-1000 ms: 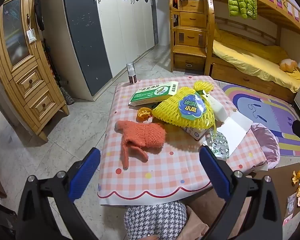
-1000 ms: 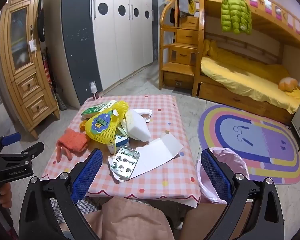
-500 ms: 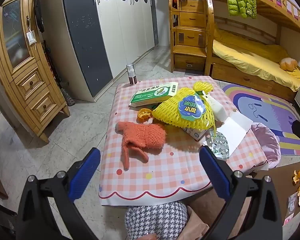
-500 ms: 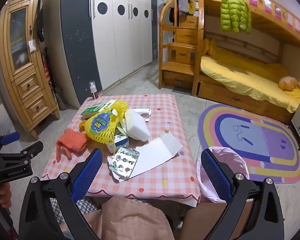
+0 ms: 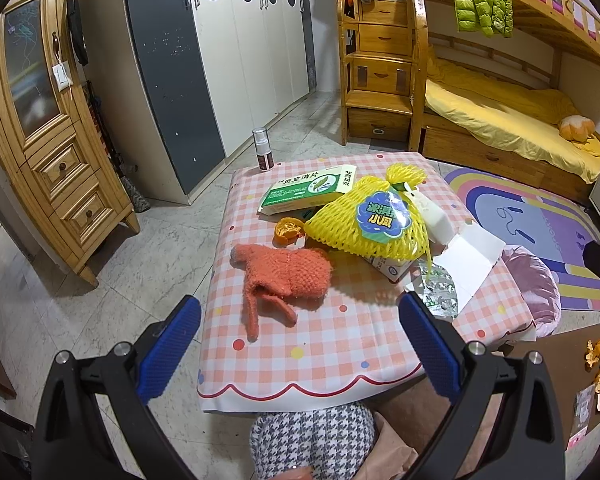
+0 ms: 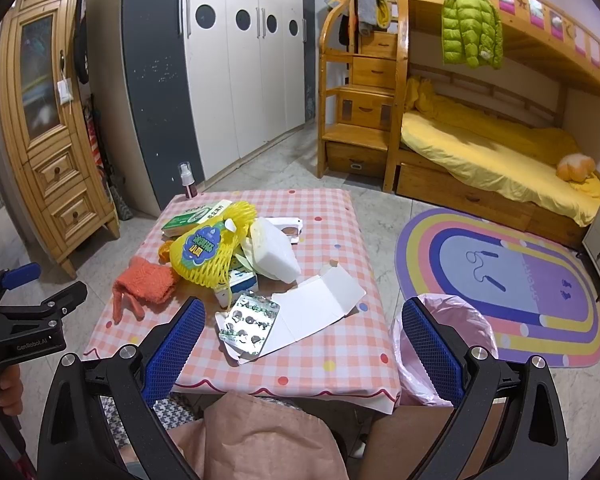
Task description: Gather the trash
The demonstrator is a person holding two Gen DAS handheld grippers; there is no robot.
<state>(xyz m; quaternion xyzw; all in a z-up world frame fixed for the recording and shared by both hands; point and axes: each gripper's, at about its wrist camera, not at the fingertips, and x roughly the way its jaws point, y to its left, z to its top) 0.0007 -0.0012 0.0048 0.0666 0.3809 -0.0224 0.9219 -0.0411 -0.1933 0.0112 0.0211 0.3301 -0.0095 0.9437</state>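
A low table with a pink checked cloth (image 5: 340, 344) (image 6: 340, 216) holds the trash: a yellow foam net (image 5: 372, 220) (image 6: 204, 248), a green medicine box (image 5: 308, 188), orange peel (image 5: 288, 230), an empty blister pack (image 6: 248, 322) (image 5: 436, 296), an opened white carton (image 6: 320, 304), a white foam block (image 6: 274, 250) and an orange knitted glove (image 5: 288, 276) (image 6: 144, 280). My left gripper (image 5: 300, 340) is open and empty above the near edge. My right gripper (image 6: 300, 344) is open and empty, above the near right part. A pink trash bag (image 6: 456, 328) (image 5: 532, 280) stands right of the table.
A spray bottle (image 5: 262, 152) stands at the table's far left corner. A wooden cabinet (image 5: 48, 120) and wardrobe (image 5: 220, 40) are on the left, a bunk bed (image 6: 500, 140) behind, a rainbow rug (image 6: 512, 280) at right. The person's knees (image 6: 260, 440) are below the near edge.
Both grippers stay open and nearly still; the views shift only slightly.
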